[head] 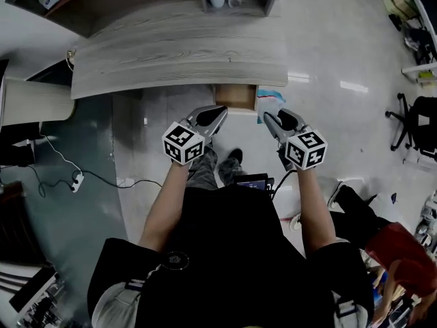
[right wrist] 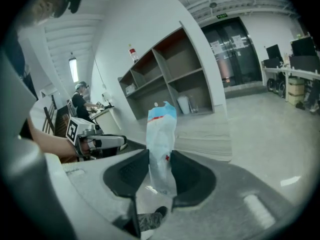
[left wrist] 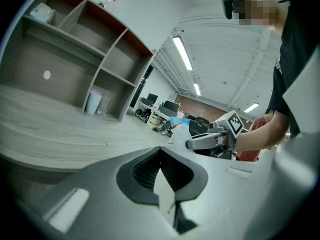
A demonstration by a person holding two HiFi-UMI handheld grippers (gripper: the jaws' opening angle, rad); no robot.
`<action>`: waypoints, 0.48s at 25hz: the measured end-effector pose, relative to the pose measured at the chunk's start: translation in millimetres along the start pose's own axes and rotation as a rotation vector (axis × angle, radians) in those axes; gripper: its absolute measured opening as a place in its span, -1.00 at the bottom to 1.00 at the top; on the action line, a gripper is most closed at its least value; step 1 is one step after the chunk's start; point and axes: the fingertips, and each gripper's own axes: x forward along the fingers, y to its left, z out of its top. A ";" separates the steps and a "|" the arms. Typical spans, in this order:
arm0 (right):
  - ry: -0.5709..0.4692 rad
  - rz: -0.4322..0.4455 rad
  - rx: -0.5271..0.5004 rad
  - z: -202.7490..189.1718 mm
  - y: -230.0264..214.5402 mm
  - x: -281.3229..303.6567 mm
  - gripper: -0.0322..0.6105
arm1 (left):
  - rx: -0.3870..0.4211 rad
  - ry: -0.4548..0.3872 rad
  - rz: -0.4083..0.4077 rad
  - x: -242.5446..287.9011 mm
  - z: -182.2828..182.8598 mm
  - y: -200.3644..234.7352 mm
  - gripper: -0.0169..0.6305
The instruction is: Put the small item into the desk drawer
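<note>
The right hand-held gripper (right wrist: 160, 156) clamps a small white-and-blue packet (right wrist: 161, 129). The packet's long axis runs out along the jaws, with its blue end pointing away. The left hand-held gripper (left wrist: 160, 154), alongside, is closed on nothing. Just ahead of both, an open drawer (head: 235, 96) sits under the table (head: 177, 60).

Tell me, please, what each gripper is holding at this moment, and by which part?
The right gripper pinches a blue-and-white plastic packet by its lower end, between its fingers. The left gripper holds nothing.
</note>
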 end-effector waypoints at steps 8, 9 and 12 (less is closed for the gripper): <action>0.138 0.032 -0.147 -12.6 -3.3 39.9 -0.46 | -0.040 0.000 0.019 -0.6 -16.5 26.3 -0.94; 0.155 0.039 -0.167 -14.5 -3.1 45.5 -0.46 | -0.045 0.002 0.023 -0.7 -18.9 29.7 -0.94; 0.204 0.065 -0.227 -20.7 -2.9 60.0 -0.46 | -0.057 0.006 0.036 -0.4 -25.5 37.4 -0.94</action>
